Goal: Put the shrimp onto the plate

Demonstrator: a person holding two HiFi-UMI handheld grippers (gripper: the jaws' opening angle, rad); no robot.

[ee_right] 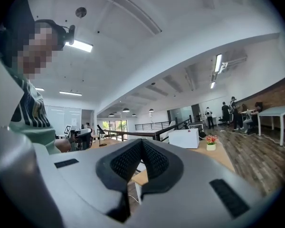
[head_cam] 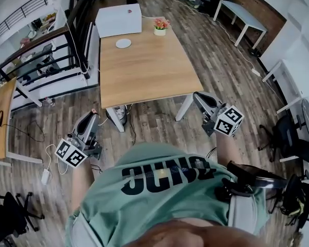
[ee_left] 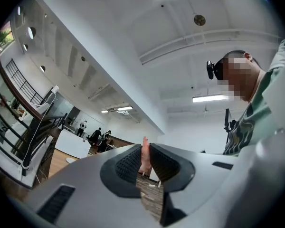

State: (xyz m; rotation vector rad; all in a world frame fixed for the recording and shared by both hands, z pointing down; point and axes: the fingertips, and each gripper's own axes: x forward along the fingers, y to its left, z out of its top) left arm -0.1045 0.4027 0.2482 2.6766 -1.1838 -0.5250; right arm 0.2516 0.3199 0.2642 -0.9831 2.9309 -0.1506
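Note:
The pale pink shrimp stands upright between the dark ribbed pads of my left gripper, which is shut on it. In the head view that left gripper hangs over the wooden floor, short of the table's near left corner, with the shrimp at its tip. The small white plate lies near the far end of the light wooden table; it shows small and far off as the plate in the left gripper view. My right gripper is by the table's near right corner, its jaws shut with nothing between them.
A white box and a small flower pot stand at the table's far end. A black railing runs left of the table, another desk sits at far left, and office chairs stand right. People are far off.

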